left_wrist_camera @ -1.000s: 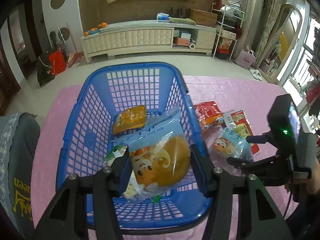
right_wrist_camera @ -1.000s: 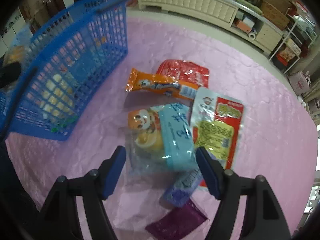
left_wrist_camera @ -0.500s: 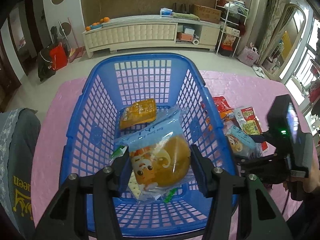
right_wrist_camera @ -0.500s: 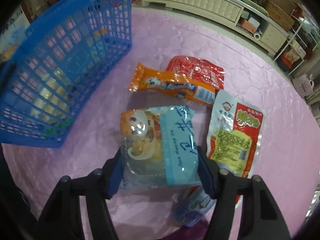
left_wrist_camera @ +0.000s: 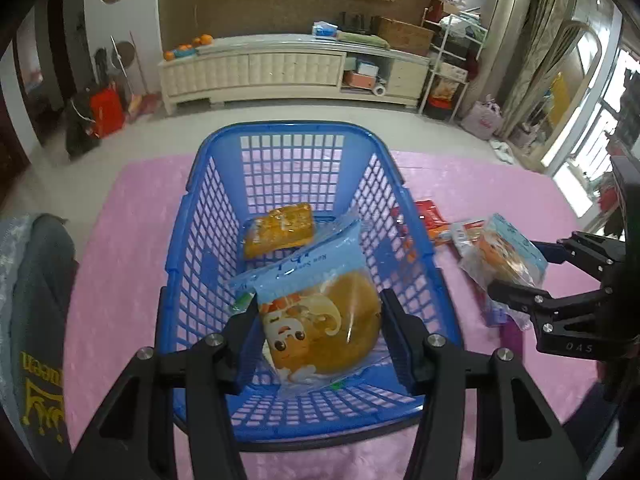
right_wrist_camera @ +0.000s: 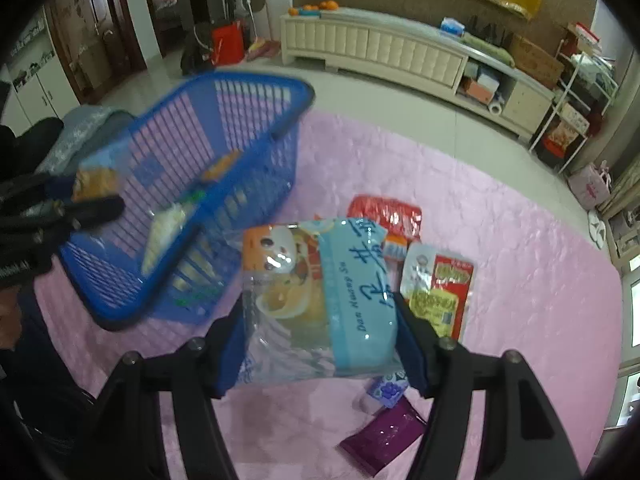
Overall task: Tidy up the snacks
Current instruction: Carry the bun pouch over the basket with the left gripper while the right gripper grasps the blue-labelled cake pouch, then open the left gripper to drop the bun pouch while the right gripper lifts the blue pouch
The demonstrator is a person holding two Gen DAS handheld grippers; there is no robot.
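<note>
A blue plastic basket (left_wrist_camera: 292,128) stands on the pink tablecloth with an orange packet (left_wrist_camera: 280,230) on its floor. My left gripper (left_wrist_camera: 318,312) is shut on a light-blue pastry bag (left_wrist_camera: 316,272) with a cartoon face, hanging over the basket's near end. To the right of the basket, my right gripper (right_wrist_camera: 320,308) is shut on a second light-blue pastry bag (right_wrist_camera: 320,272), held clear above the table. The left wrist view shows this right gripper (left_wrist_camera: 516,268) and its bag (left_wrist_camera: 504,248) beside the basket. The right wrist view is blurred around the basket (right_wrist_camera: 180,184).
Loose snacks lie on the pink tablecloth (right_wrist_camera: 520,280) under my right gripper: a red packet (right_wrist_camera: 384,212), a red and yellow packet (right_wrist_camera: 440,292), a purple packet (right_wrist_camera: 384,444) and a small white-purple one (right_wrist_camera: 386,392). A grey cushion (left_wrist_camera: 36,320) sits left of the basket.
My right gripper closed on the pastry bag lying on the table and lifted it. My left gripper kept its bag and drifted slightly over the basket.
</note>
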